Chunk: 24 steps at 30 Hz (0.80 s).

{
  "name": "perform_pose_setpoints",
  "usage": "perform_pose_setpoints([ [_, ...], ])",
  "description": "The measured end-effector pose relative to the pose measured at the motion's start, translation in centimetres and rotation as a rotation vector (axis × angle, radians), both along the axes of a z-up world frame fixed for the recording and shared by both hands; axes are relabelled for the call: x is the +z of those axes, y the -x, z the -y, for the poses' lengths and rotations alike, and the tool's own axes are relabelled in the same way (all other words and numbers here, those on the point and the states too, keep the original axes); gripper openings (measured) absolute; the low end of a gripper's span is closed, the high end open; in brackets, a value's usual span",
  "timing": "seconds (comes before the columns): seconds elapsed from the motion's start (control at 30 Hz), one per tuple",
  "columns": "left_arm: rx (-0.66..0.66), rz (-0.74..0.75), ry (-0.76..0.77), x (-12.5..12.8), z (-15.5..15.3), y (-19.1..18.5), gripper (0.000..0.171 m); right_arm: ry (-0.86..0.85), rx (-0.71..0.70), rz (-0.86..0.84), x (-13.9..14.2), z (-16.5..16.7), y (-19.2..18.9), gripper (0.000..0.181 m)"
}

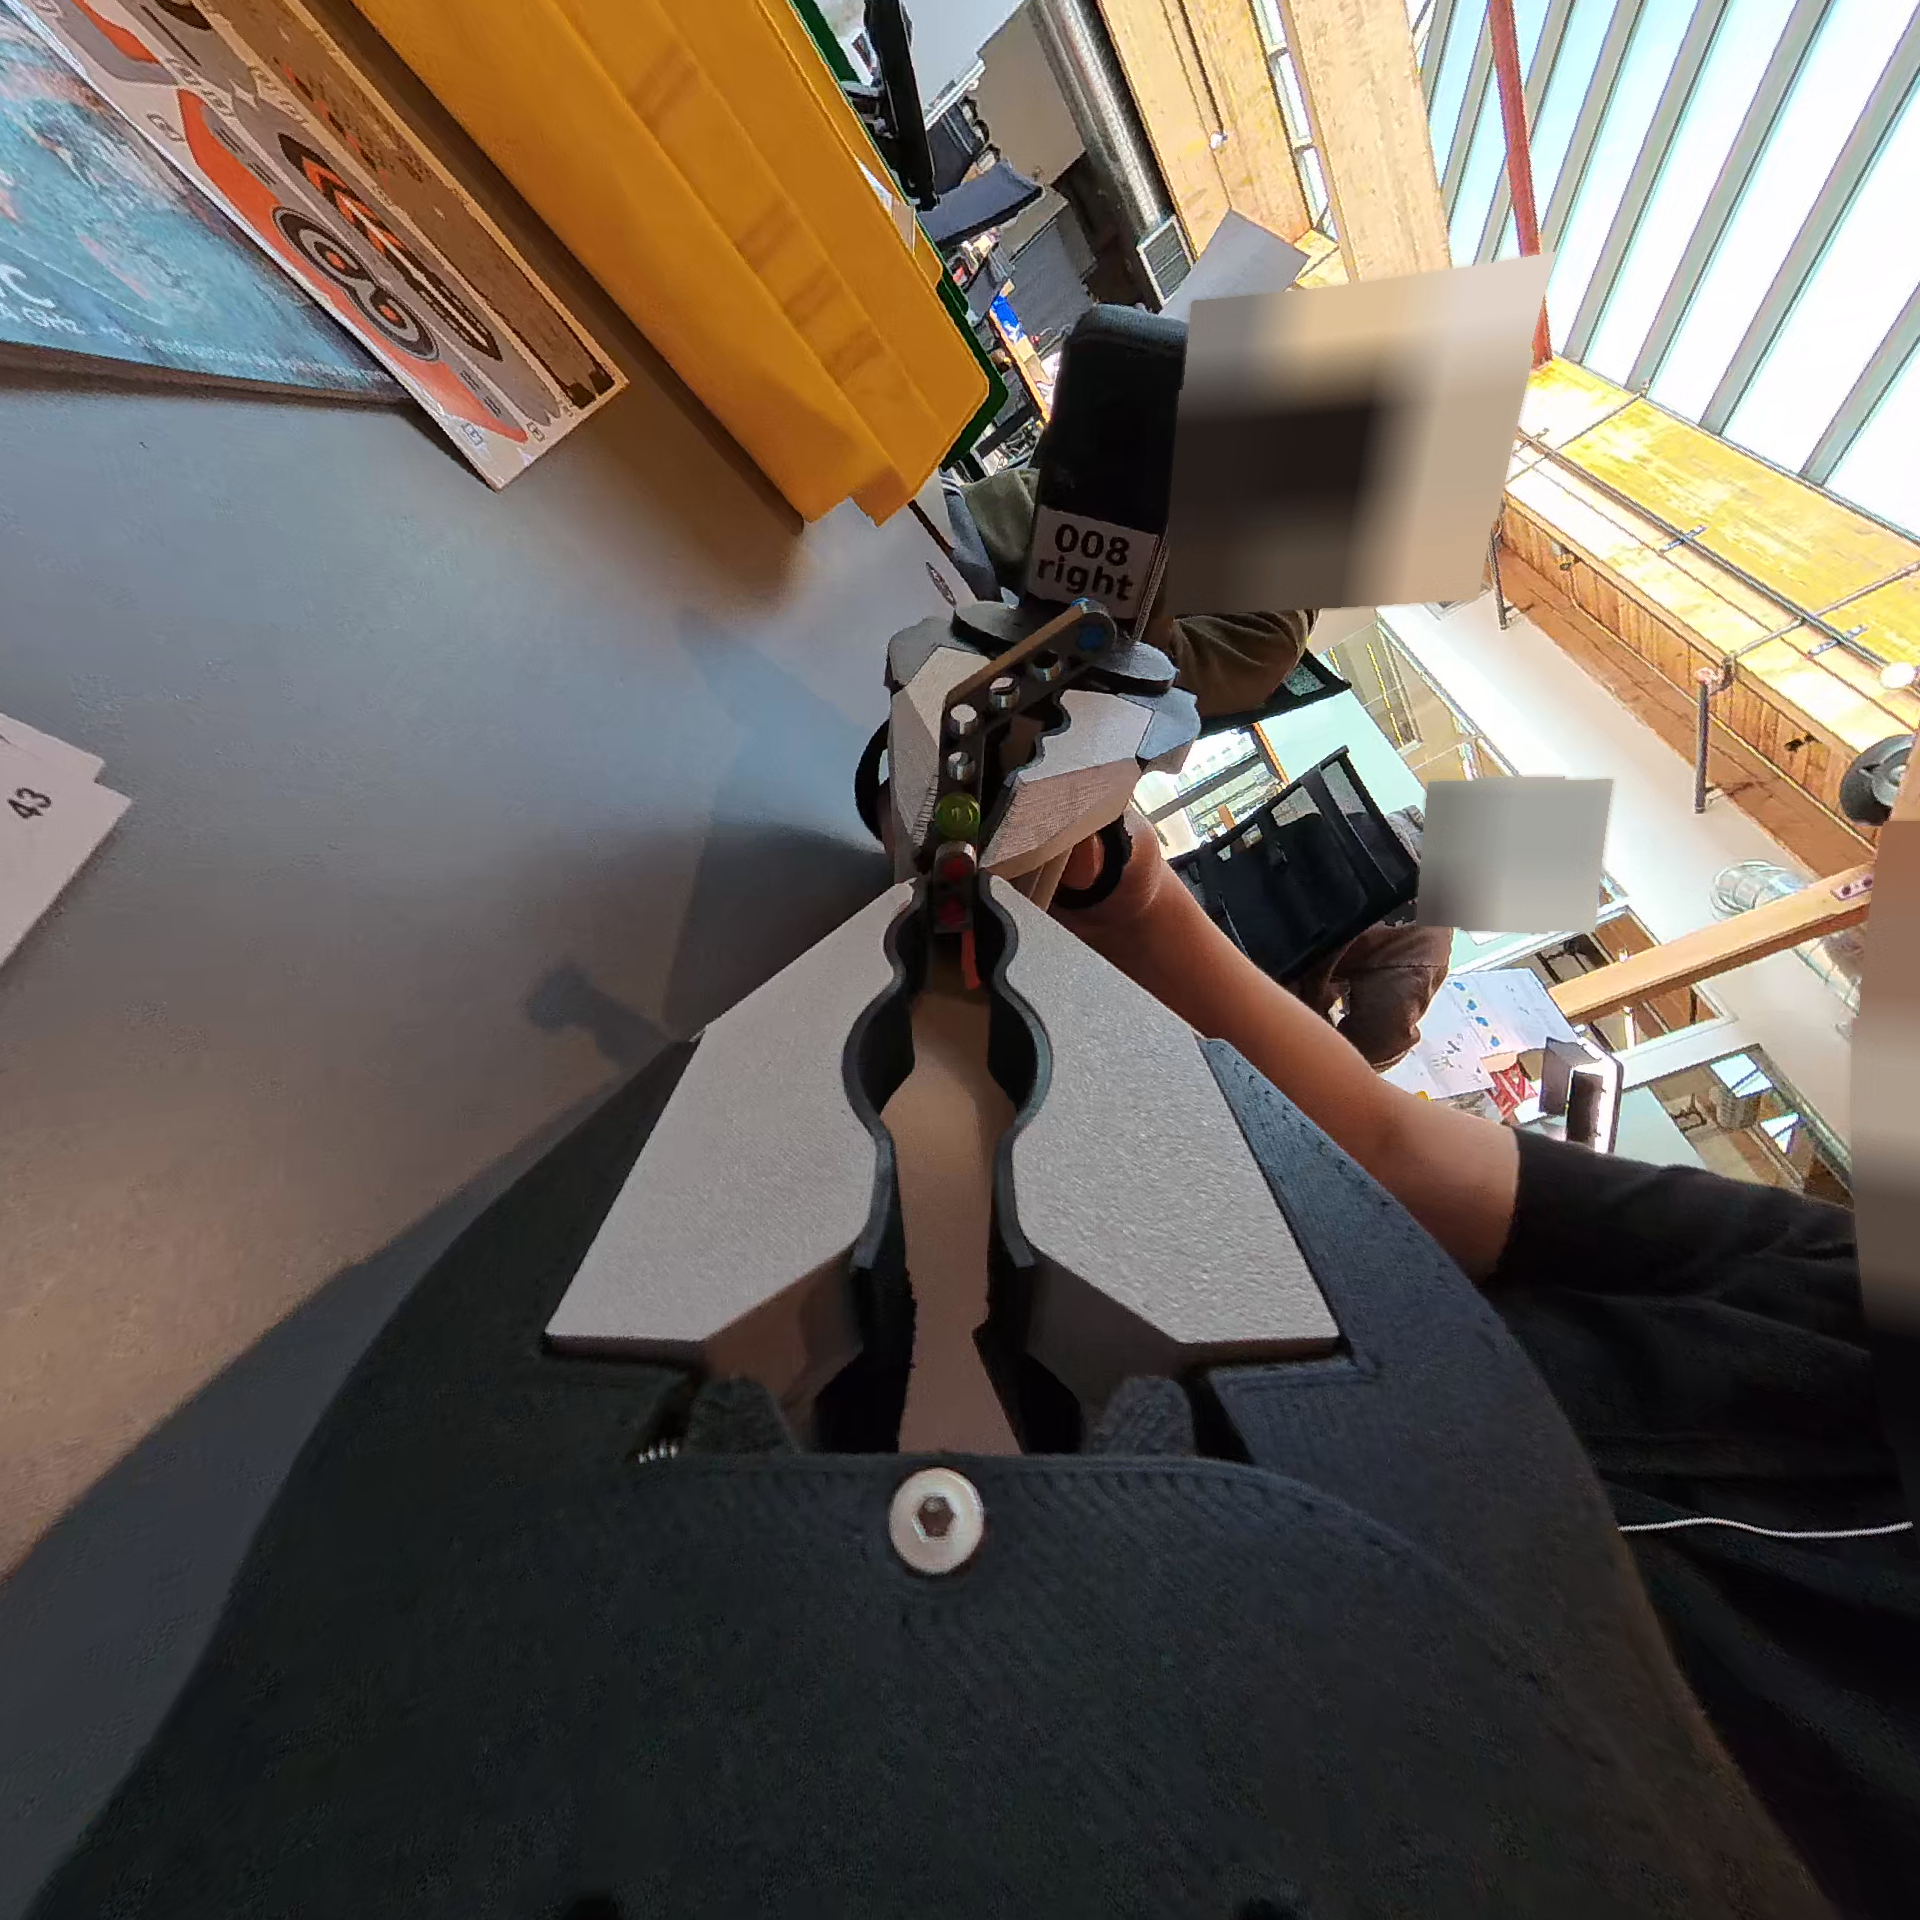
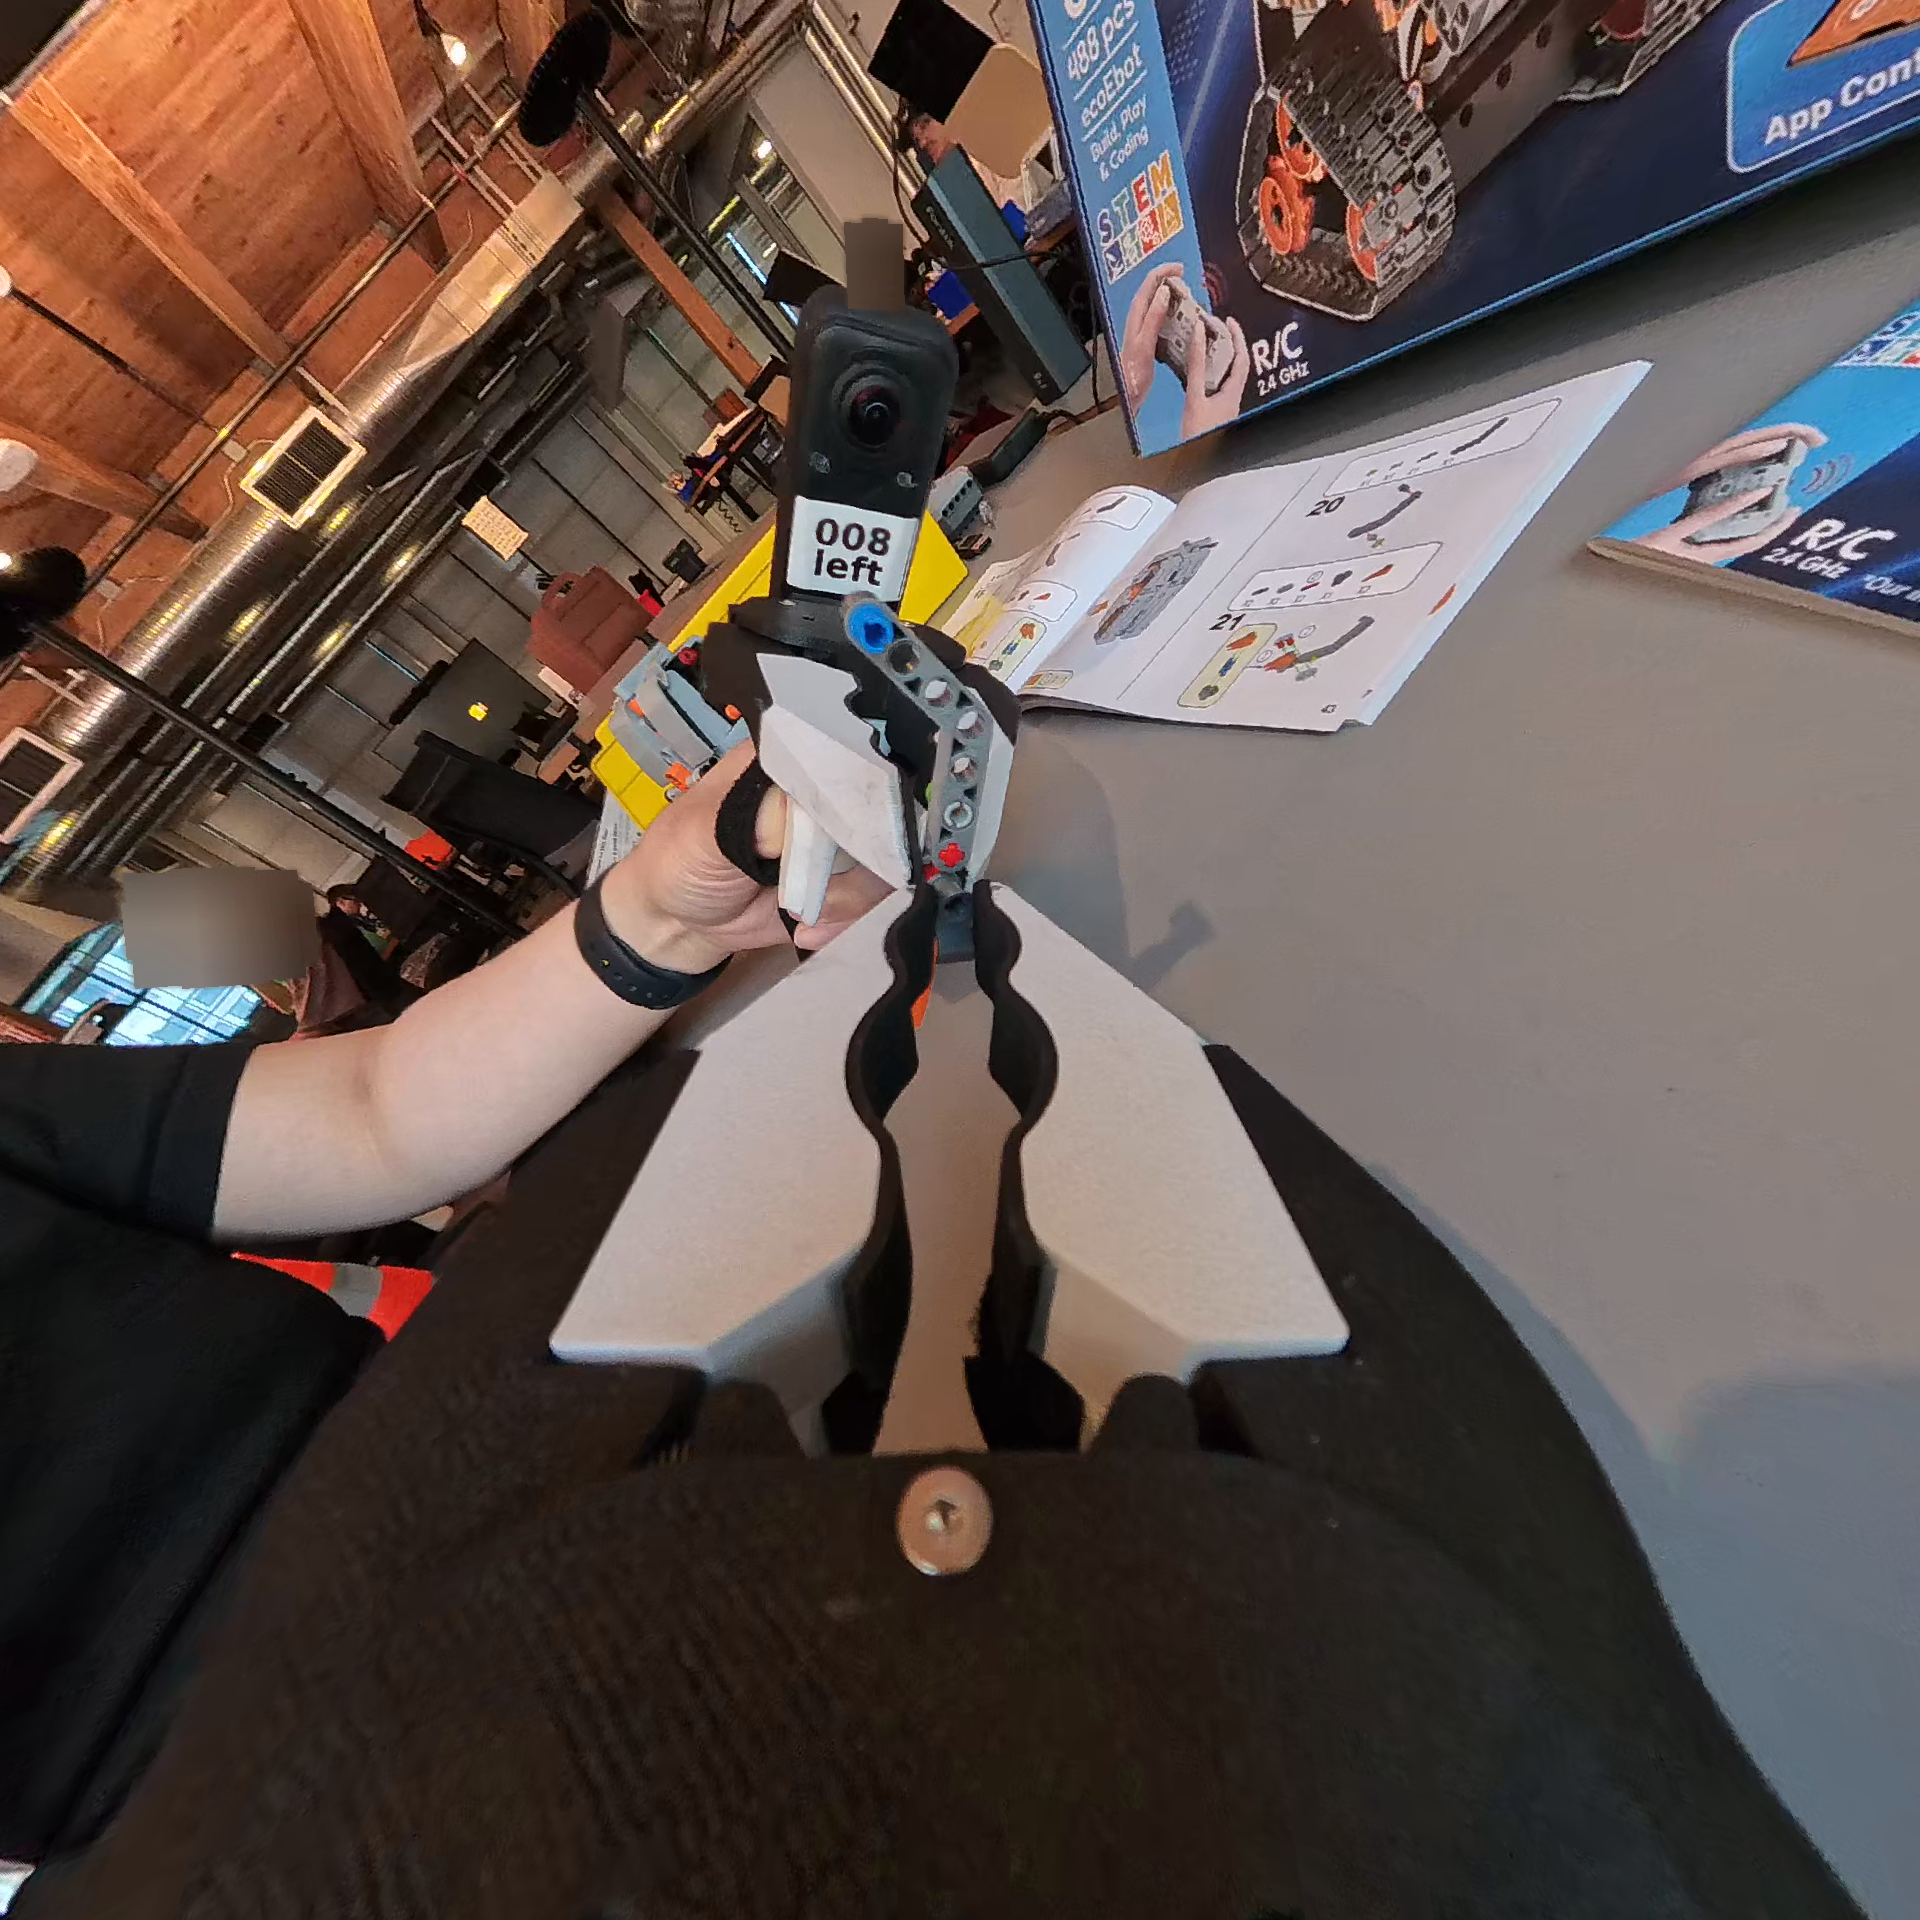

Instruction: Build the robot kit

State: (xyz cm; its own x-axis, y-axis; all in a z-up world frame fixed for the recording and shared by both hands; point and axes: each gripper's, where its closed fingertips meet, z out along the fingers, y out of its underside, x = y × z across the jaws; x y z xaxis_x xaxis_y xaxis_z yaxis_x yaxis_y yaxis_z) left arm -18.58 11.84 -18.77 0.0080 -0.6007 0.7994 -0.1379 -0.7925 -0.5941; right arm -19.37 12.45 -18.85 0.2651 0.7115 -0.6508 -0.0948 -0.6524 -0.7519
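A grey bent toy beam with holes, a blue pin at its far end and green and red pins lower down, is held in the air between my two grippers, which face each other tip to tip. In the left wrist view my left gripper [image 1: 951, 906] is shut on the beam's [image 1: 961, 769] near end at the red pins. The right gripper [image 1: 997, 790] is behind it. In the right wrist view my right gripper [image 2: 951, 906] is shut on a dark grey piece at the beam's [image 2: 951, 758] end. The left gripper [image 2: 914, 810] is behind it.
The grey table [image 2: 1455, 987] carries an open instruction booklet [image 2: 1299, 582], a blue product box [image 2: 1455, 208] and a second printed box [image 2: 1787, 520]. Yellow bins [image 1: 727, 208] and printed sheets [image 1: 364, 260] lie at its far side. A partly built grey model [image 2: 665, 717] sits by a yellow bin. Both grippers' tips are close together, under 4 cm apart.
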Motion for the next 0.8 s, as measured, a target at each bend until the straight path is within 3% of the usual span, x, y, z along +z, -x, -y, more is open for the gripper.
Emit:
perform_pose_setpoints([
  [0.5, 0.046, -0.073, -0.066, -1.1, -0.3, 0.1, 0.006, 0.014, -0.021, 0.062, -1.0, -0.3, 0.1, 0.006],
  [0.8, 0.009, -0.023, 0.016, -0.6, 0.1, 0.3, 0.006, 0.034, 0.024, 0.010, -0.6, 0.1, 0.3, 0.007],
])
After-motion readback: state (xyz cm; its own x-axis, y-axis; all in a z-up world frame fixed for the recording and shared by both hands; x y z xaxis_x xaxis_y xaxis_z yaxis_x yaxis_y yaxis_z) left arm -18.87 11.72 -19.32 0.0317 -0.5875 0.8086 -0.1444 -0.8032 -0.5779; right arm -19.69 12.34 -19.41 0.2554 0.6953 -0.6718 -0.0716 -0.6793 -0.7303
